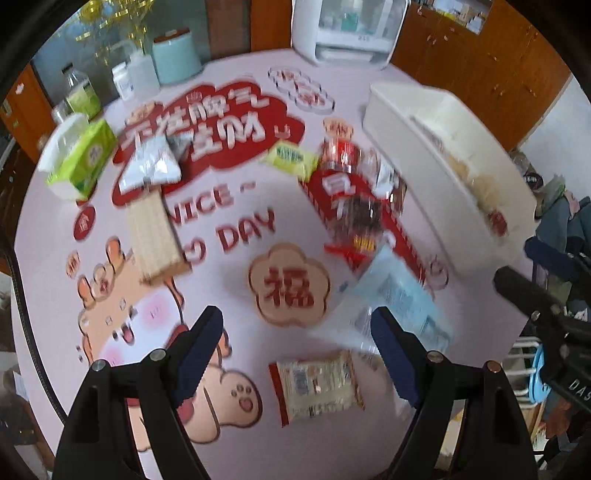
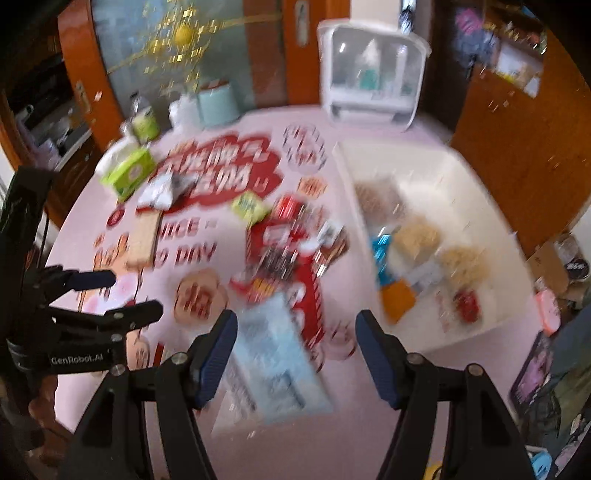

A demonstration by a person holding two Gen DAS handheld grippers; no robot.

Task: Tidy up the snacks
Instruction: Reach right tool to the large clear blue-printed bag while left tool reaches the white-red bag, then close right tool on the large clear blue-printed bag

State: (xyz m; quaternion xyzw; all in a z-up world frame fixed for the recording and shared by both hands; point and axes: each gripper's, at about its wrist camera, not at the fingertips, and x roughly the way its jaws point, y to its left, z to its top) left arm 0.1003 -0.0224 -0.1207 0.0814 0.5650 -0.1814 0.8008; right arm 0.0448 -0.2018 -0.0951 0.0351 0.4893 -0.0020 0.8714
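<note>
Snack packs lie scattered on a pink printed tablecloth (image 1: 236,295). My left gripper (image 1: 297,345) is open above a small beige pack with red ends (image 1: 317,384); nothing sits between its fingers. My right gripper (image 2: 295,341) is open too, hovering over a light blue pack (image 2: 273,369) that rests on the table. A pile of red packs (image 2: 280,251) lies just beyond it. A white bin (image 2: 424,166) at the right holds several snacks. In the right wrist view the left gripper (image 2: 122,295) shows at the left edge, jaws apart. Both views are motion-blurred.
A wafer pack (image 1: 155,236), a silver bag (image 1: 151,166), a yellow-green pack (image 1: 291,158) and a green tissue pack (image 1: 85,158) lie at the left. Bottles and a pale blue canister (image 1: 173,55) stand at the back, beside a white appliance (image 1: 347,33). Wooden cabinets surround the table.
</note>
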